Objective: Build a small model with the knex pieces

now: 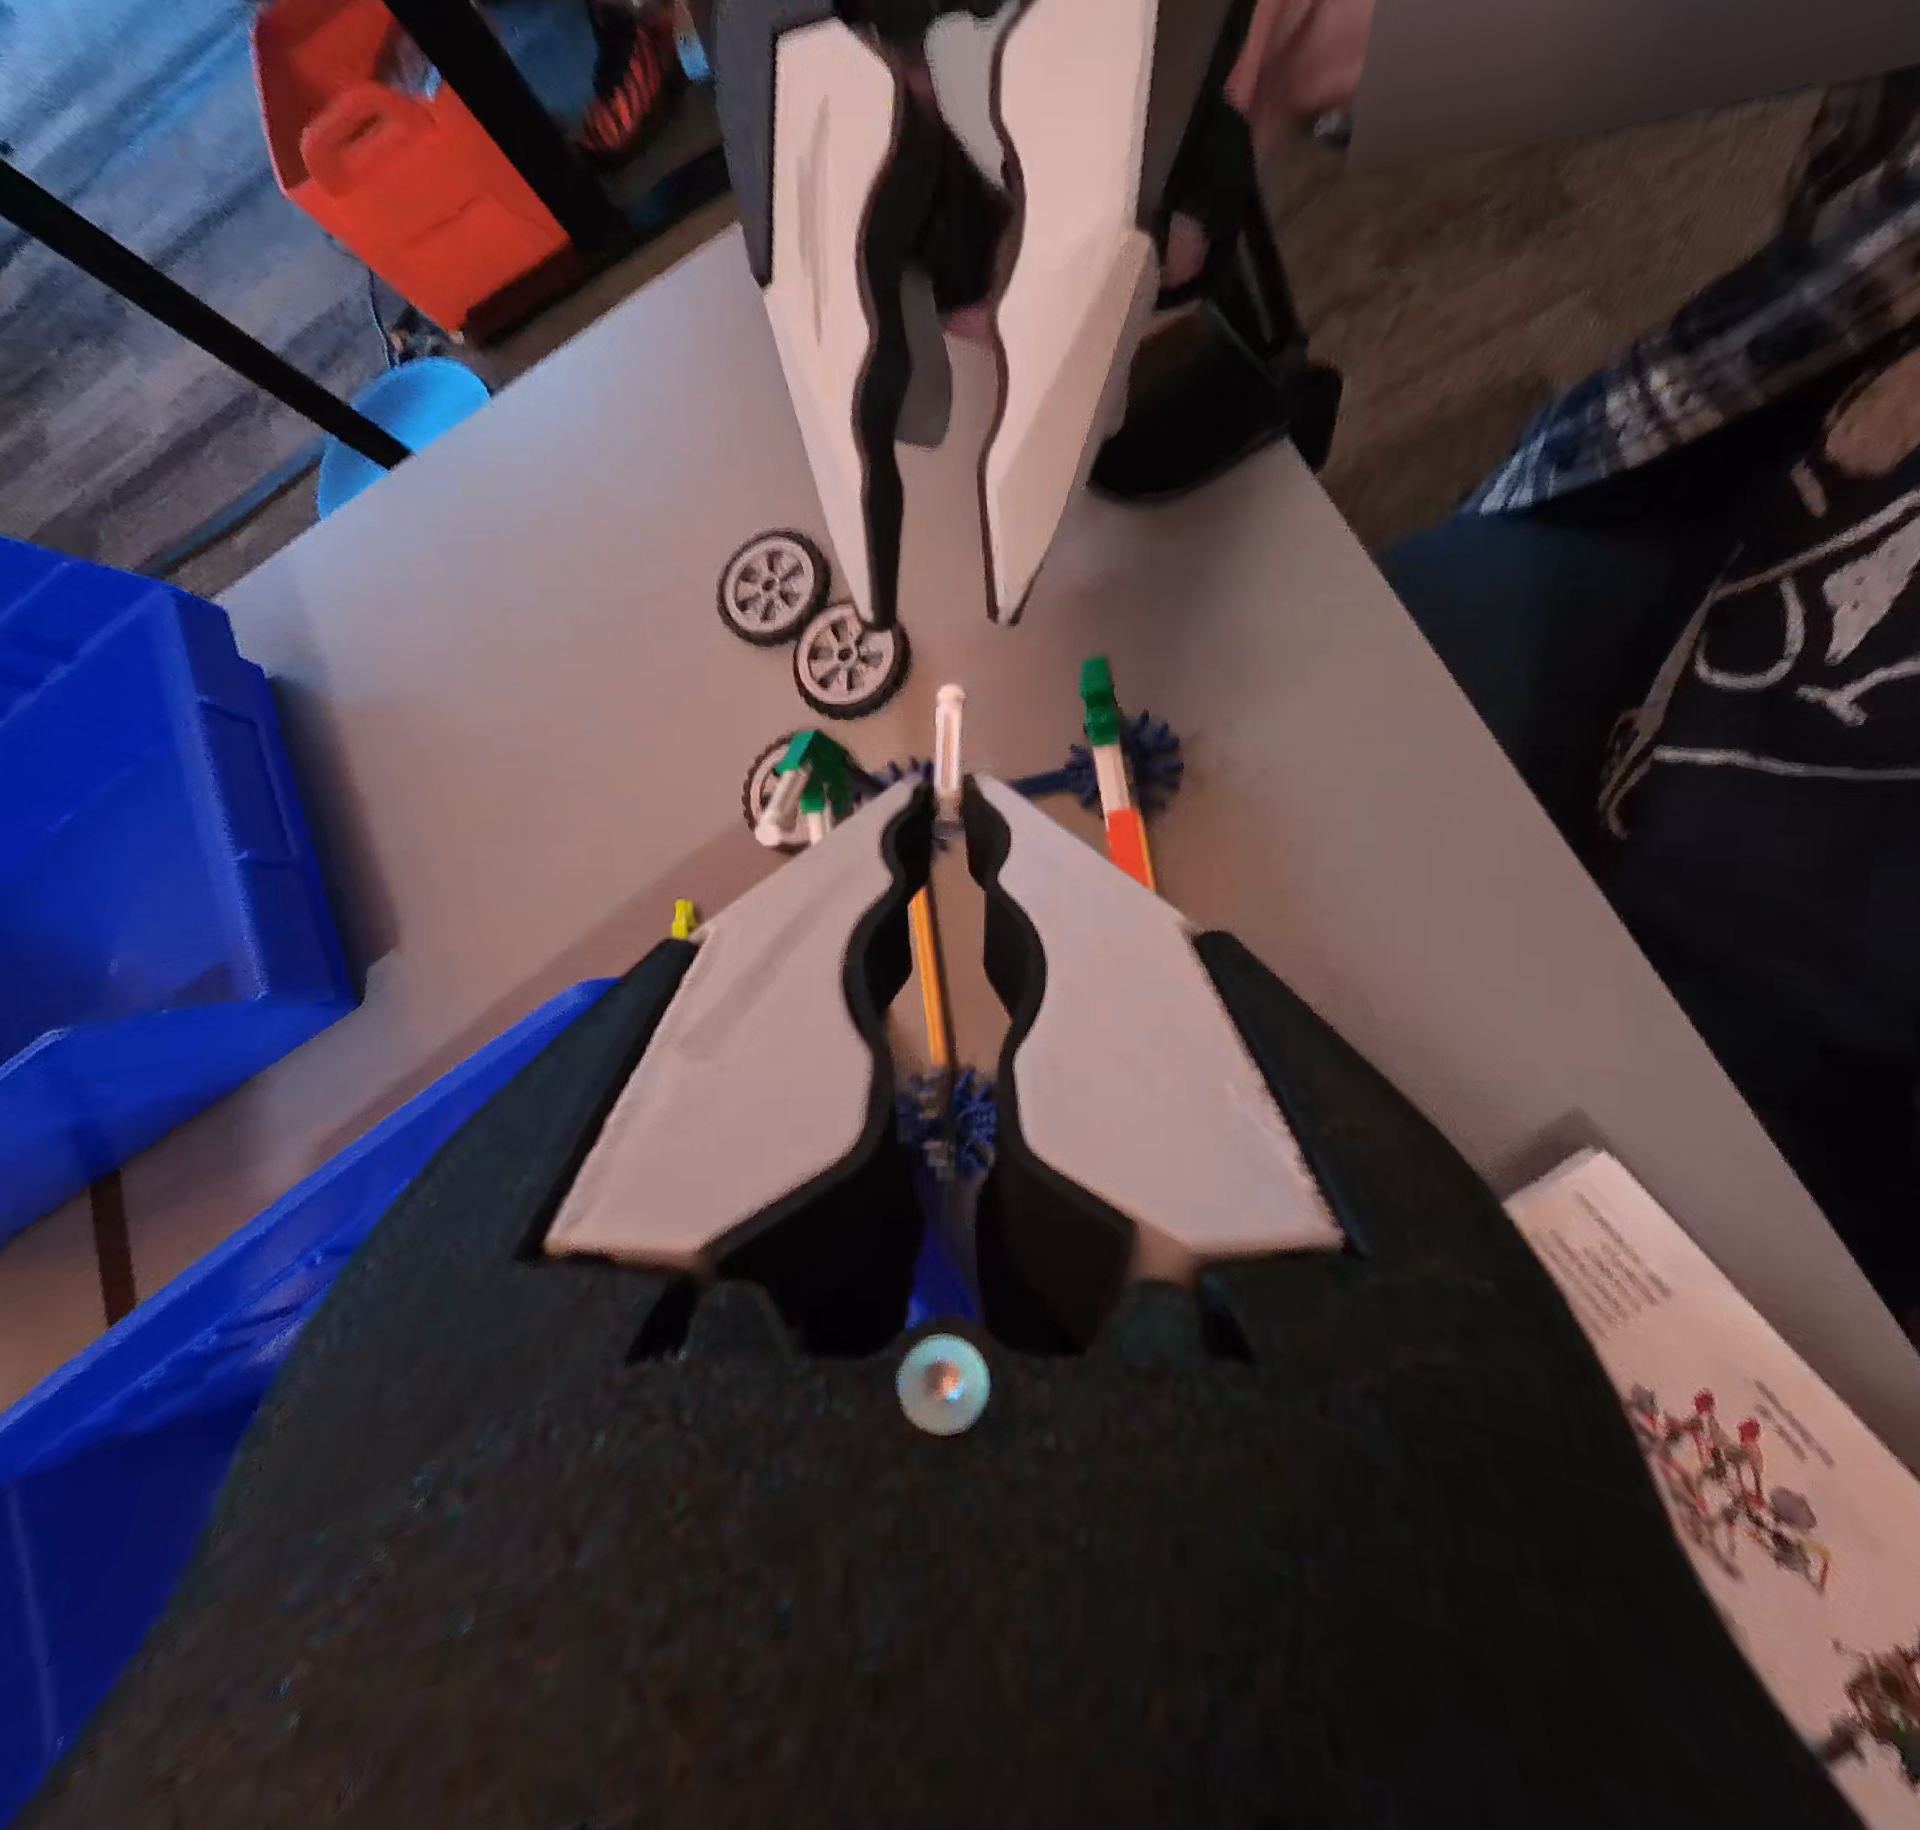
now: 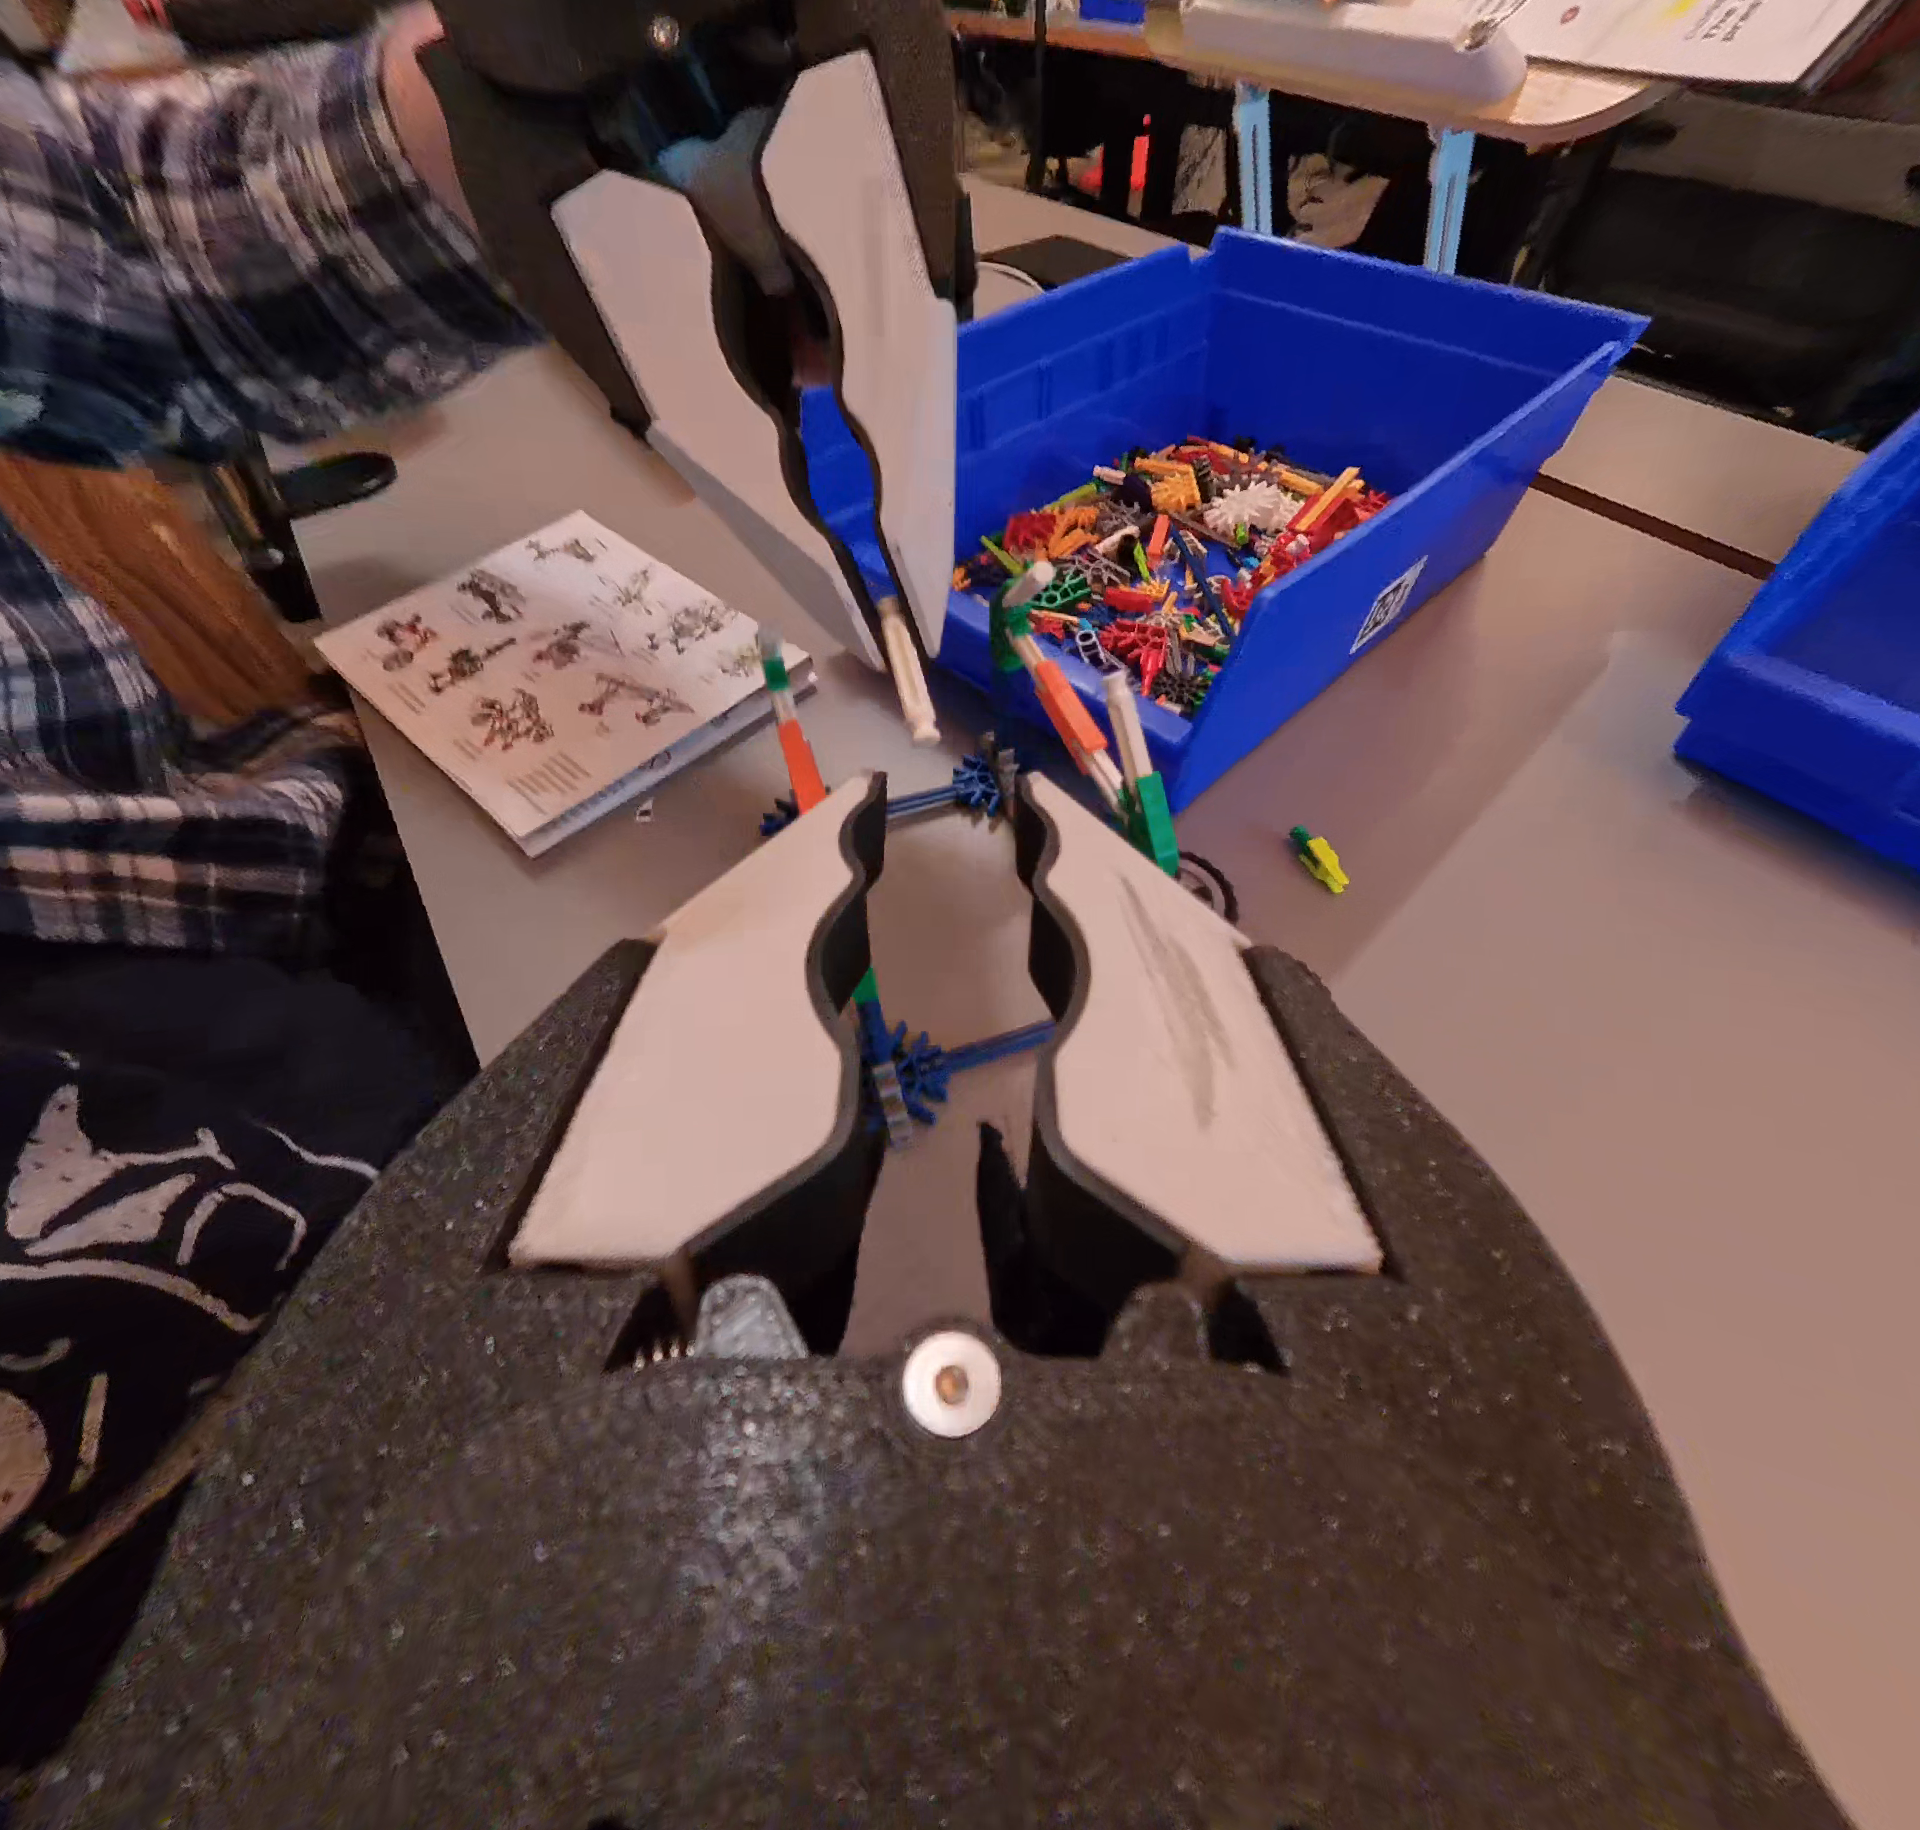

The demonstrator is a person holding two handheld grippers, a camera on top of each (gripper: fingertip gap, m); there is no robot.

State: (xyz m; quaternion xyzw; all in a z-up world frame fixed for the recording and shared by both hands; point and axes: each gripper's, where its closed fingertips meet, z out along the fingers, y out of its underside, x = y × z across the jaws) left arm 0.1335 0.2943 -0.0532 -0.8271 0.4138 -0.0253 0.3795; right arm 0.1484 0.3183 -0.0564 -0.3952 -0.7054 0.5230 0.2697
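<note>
On grey table: blue bin, booklet; carpet beyond.

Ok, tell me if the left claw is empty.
No: the left claw is shut on a white rod that sticks out past its tips.

Your left white-fingered, black-bodied gripper is pinched nearly closed on a short white plastic rod; your right matching gripper hangs spread, empty, facing it.
</note>
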